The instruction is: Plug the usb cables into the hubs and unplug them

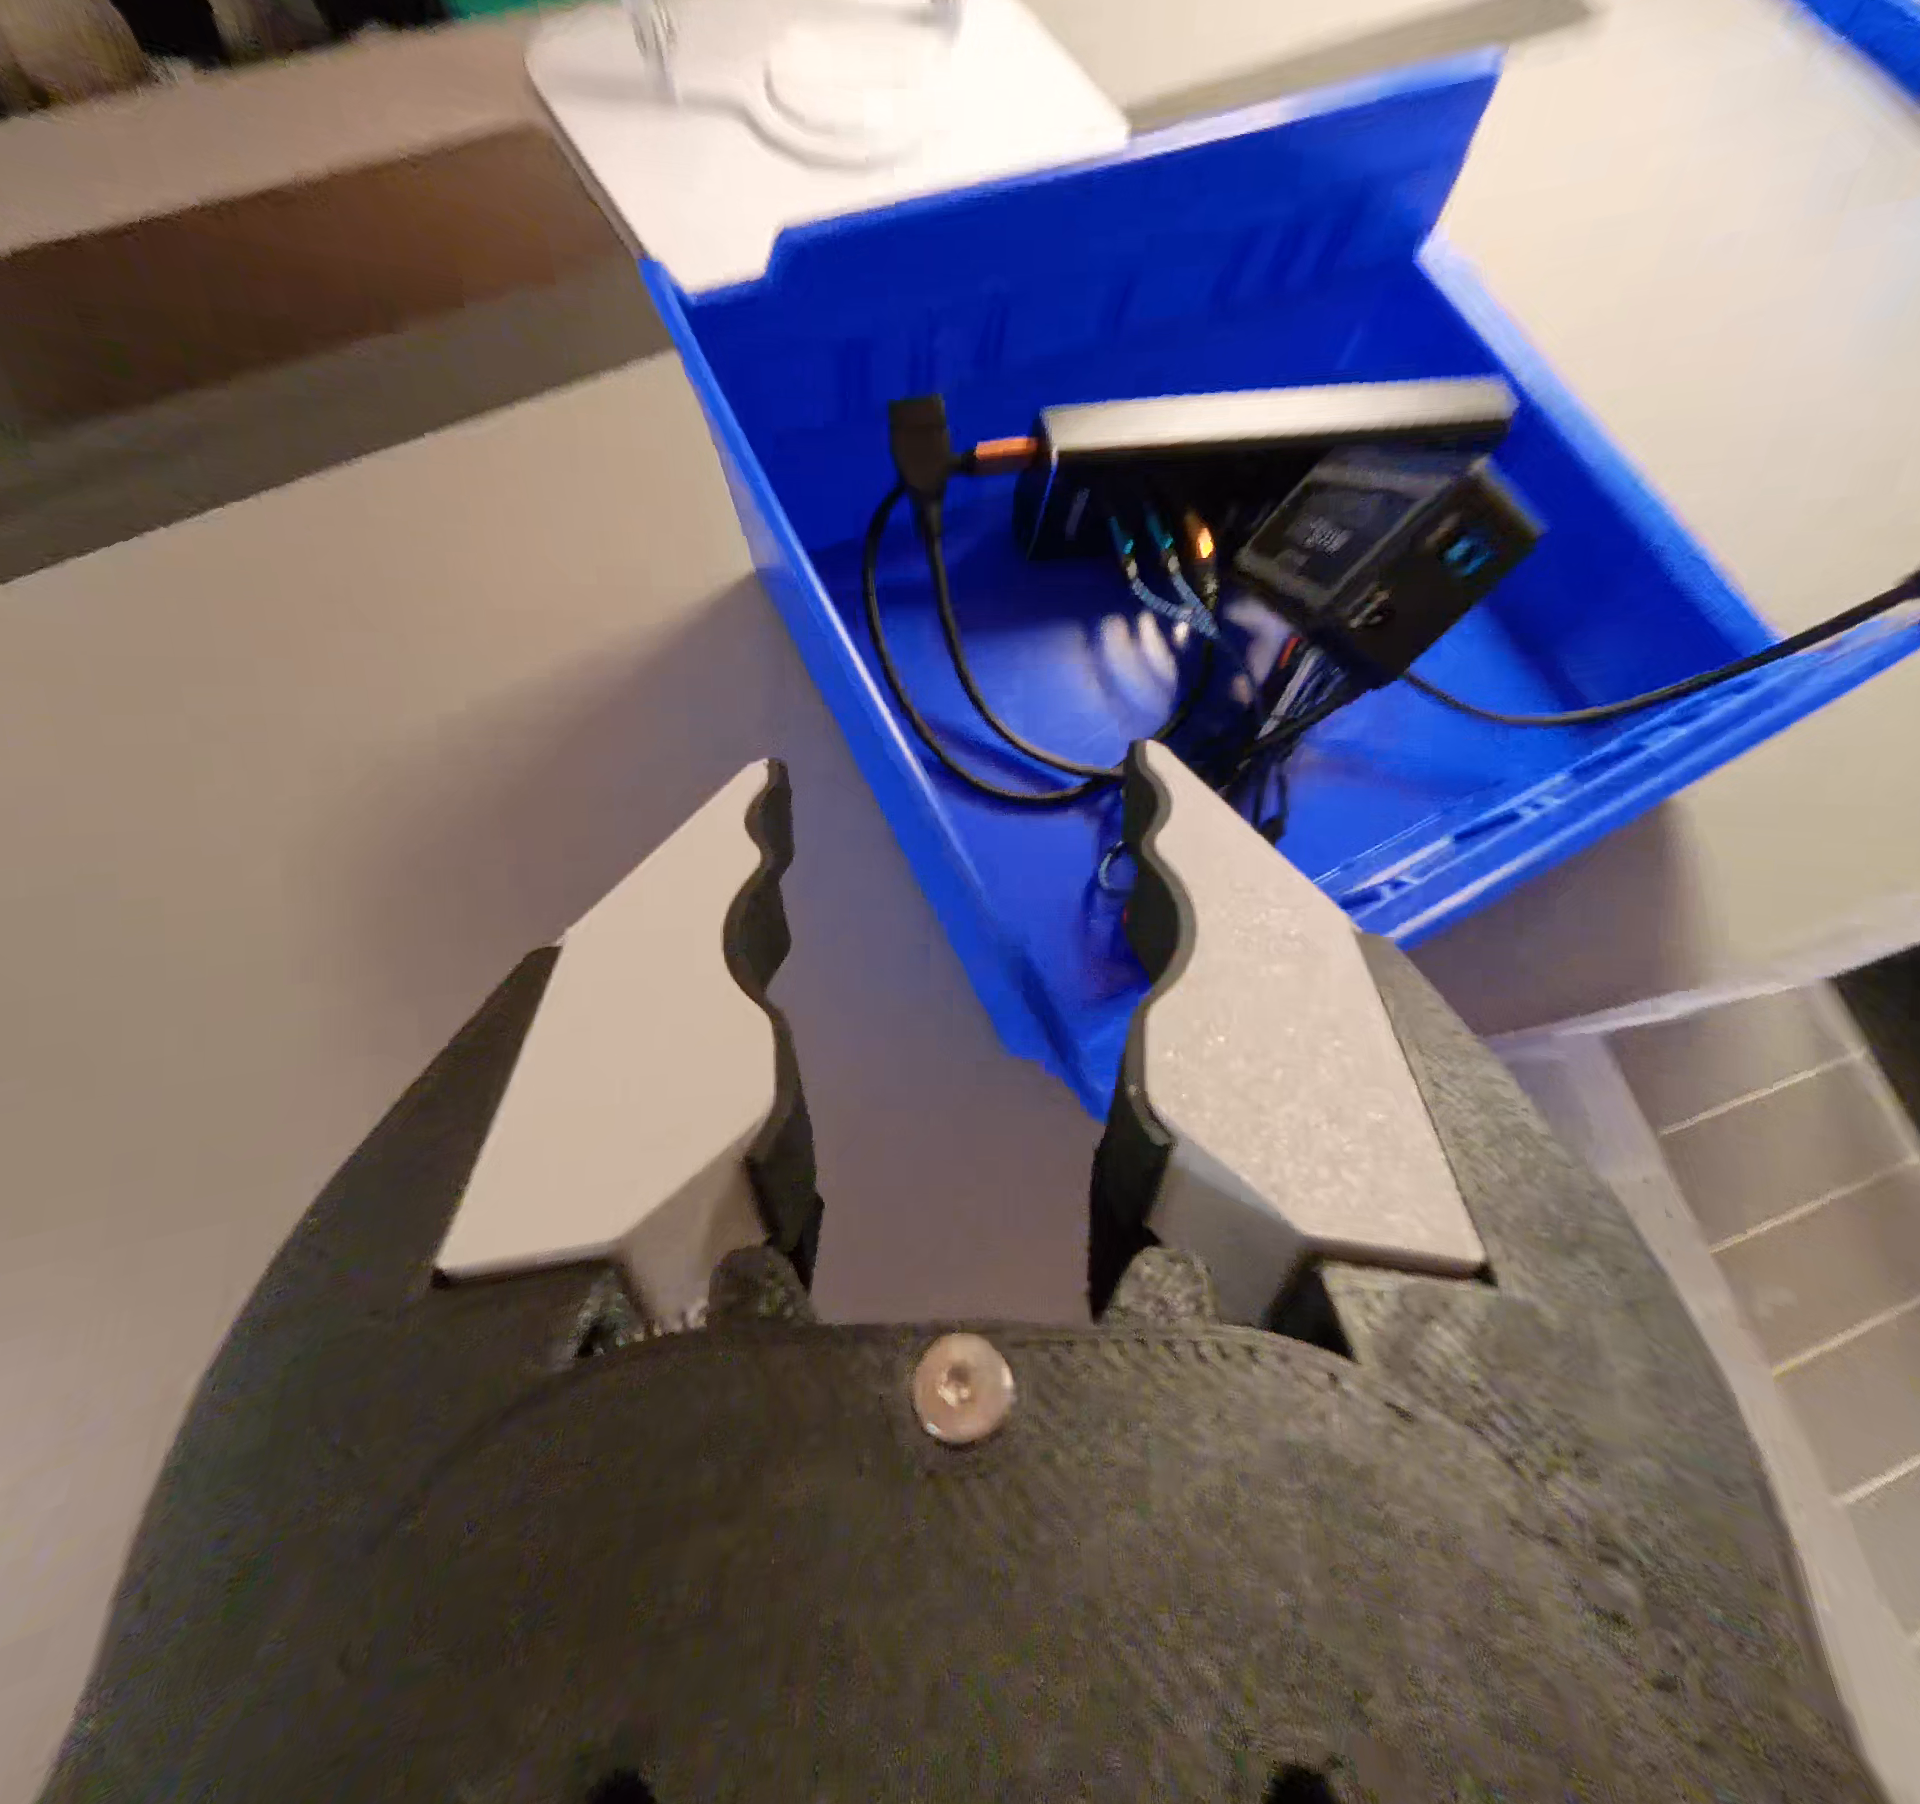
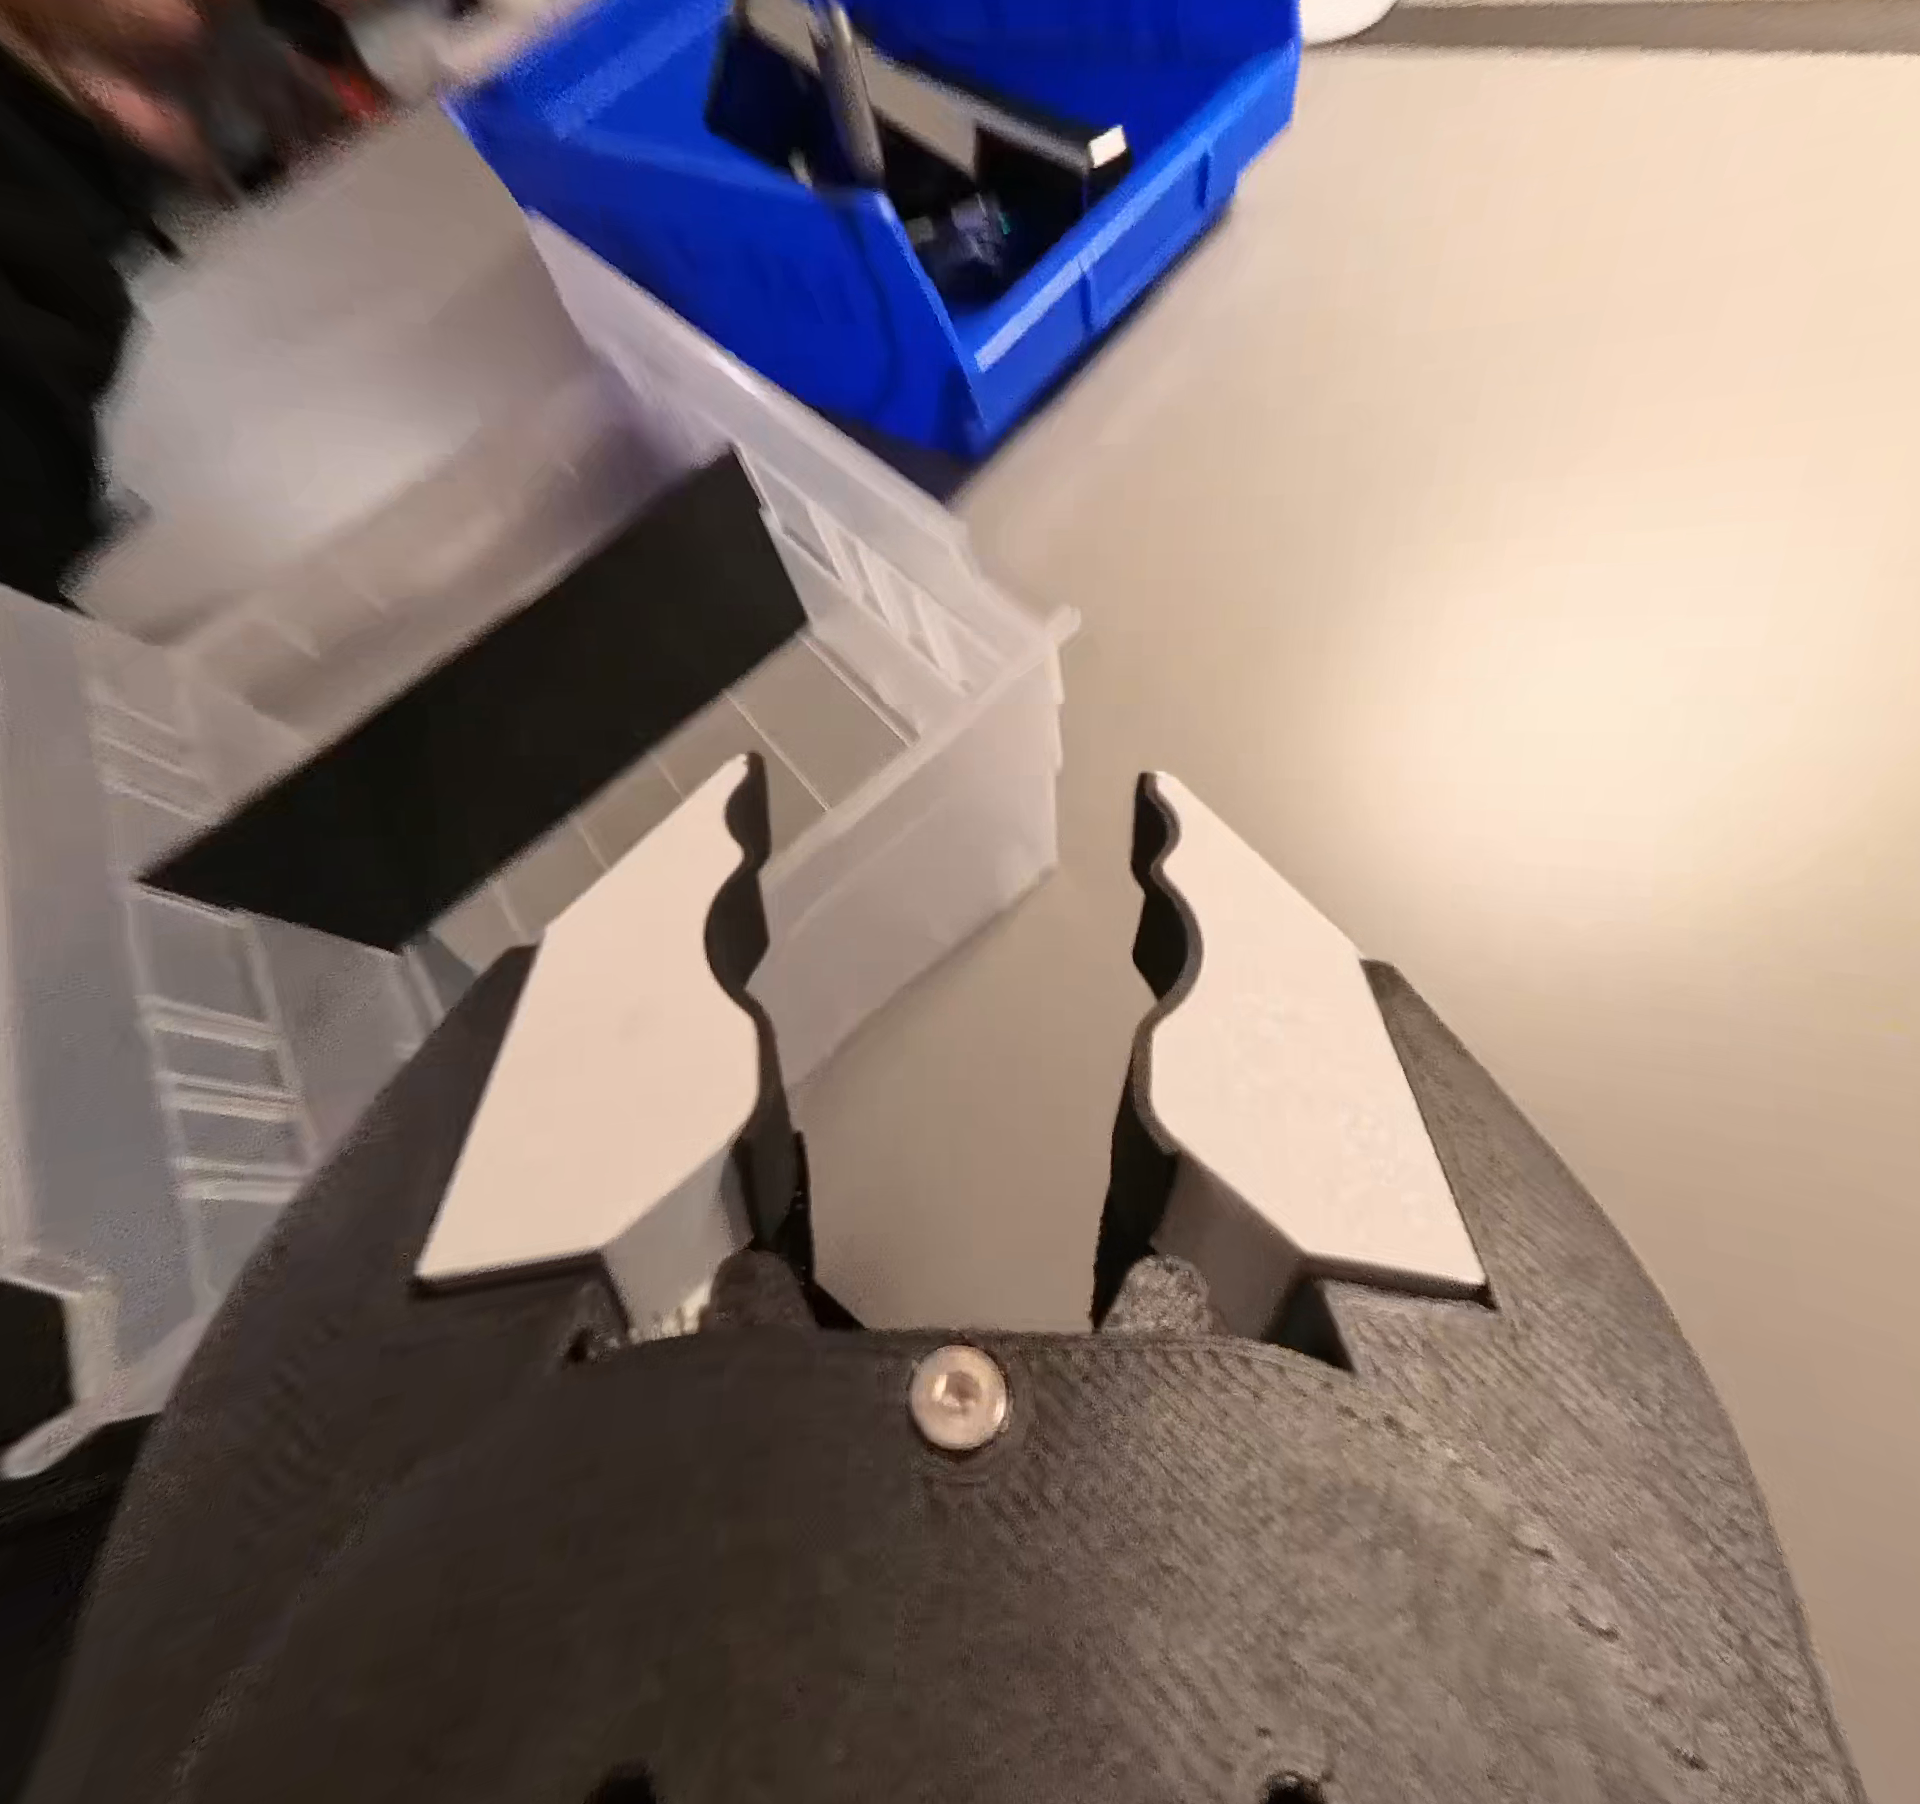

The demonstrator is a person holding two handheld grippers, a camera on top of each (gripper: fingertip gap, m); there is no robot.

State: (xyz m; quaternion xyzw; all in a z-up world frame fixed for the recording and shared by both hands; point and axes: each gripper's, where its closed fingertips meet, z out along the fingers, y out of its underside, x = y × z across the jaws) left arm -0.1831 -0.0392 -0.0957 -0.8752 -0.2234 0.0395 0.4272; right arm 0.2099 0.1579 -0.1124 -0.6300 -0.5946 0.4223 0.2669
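A bin (image 1: 1091,320) stands on the bench (image 1: 312,715), and in it lie the hubs (image 1: 1382,539) among tangled cables (image 1: 935,694), one hub apparently resting atop another. Behind the bin sits a flat stand base (image 1: 831,123); a clear organizer box (image 2: 914,798) lies in front of it.

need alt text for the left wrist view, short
The open, empty left gripper hangs over a grey table at the near corner of a blue bin. In the bin lie a silver hub, a black hub and tangled black cables; one cable trails over the rim.
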